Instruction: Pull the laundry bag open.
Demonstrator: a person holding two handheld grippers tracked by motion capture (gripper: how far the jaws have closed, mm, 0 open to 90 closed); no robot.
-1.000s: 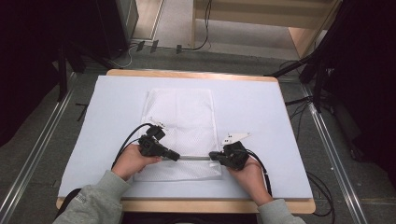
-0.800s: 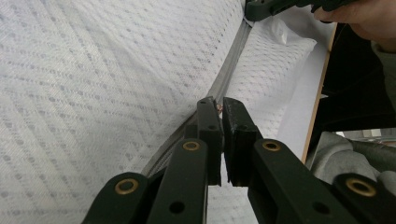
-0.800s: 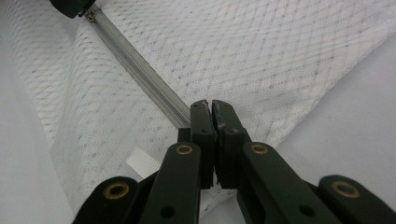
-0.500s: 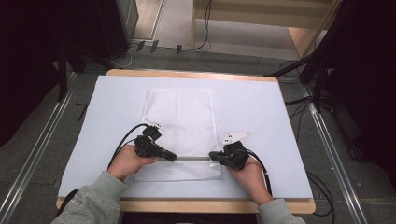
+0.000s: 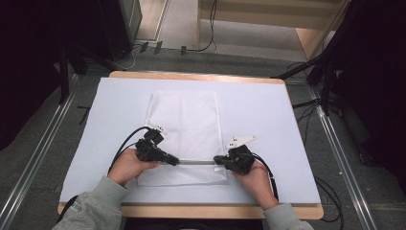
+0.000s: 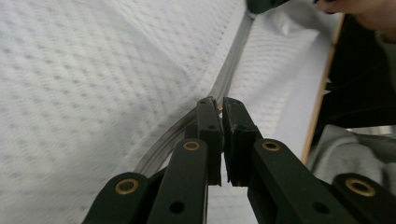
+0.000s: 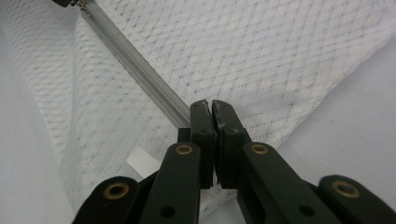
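The white mesh bag (image 5: 184, 125) lies flat at the high view's centre on the white table cover (image 5: 268, 110). The left gripper (image 6: 218, 106) pinches something small and brassy on its zipper (image 6: 233, 60); the right gripper (image 7: 206, 108) clamps the zipper's other end. A white tab (image 7: 142, 163) shows lower left.

No legible text or labels.

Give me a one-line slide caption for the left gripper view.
Left gripper pinching the zipper of a white mesh laundry bag, jaws closed at the slider.
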